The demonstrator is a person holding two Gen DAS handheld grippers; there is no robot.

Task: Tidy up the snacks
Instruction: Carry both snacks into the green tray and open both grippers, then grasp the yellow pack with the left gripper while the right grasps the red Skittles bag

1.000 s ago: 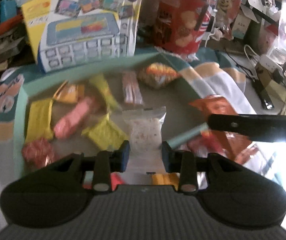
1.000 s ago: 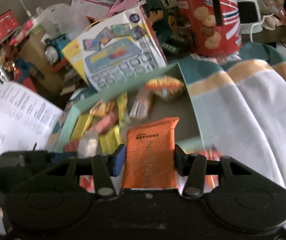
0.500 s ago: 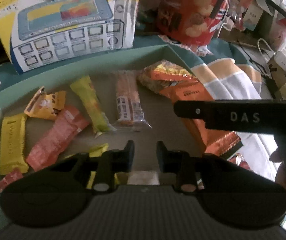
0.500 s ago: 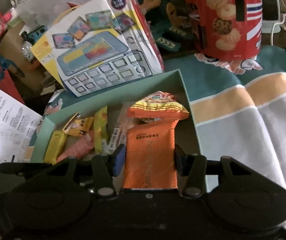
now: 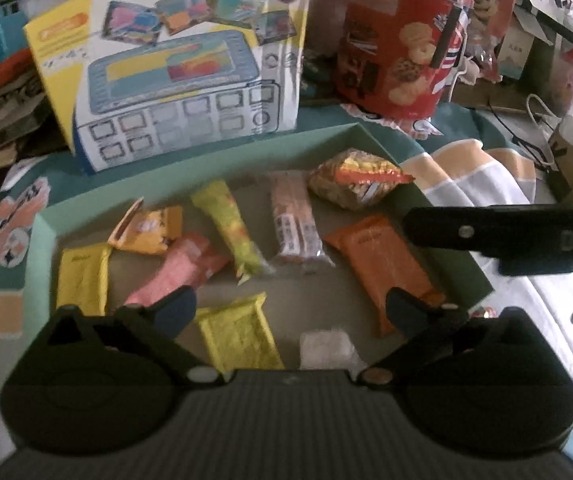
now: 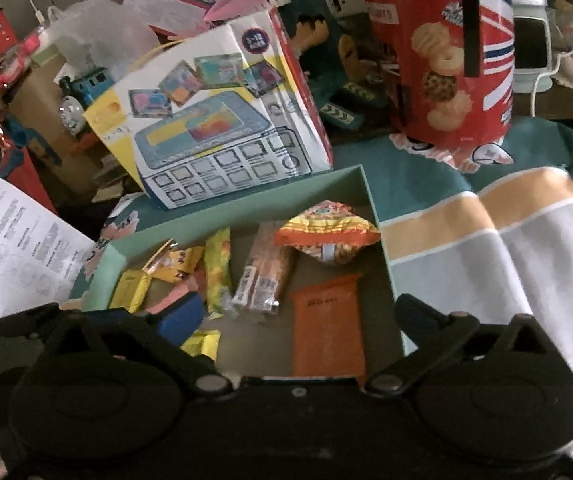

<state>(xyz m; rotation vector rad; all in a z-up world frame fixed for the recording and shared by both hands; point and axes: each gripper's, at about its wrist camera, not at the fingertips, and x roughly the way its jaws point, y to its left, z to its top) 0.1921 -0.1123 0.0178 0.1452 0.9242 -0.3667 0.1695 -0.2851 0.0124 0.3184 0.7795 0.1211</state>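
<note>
A shallow green box (image 5: 190, 164) (image 6: 242, 204) holds several snack packets. An orange packet (image 5: 386, 264) (image 6: 326, 336) lies flat at its right side. A clear white packet (image 5: 326, 348) lies at the near edge beside a yellow packet (image 5: 238, 332). My left gripper (image 5: 290, 310) is open and empty above the near edge. My right gripper (image 6: 298, 316) is open and empty just above the orange packet. Its side shows in the left wrist view (image 5: 506, 232).
A toy tablet carton (image 5: 174, 80) (image 6: 214, 120) and a red cookie tin (image 5: 398, 48) (image 6: 446, 60) stand behind the box. A striped cloth (image 6: 506, 240) covers the surface on the right. A printed sheet (image 6: 10, 248) lies left. Clutter fills the background.
My right gripper opened and let go of the orange packet, which now lies in the box. My left gripper opened wide, with the clear white packet lying below it in the box.
</note>
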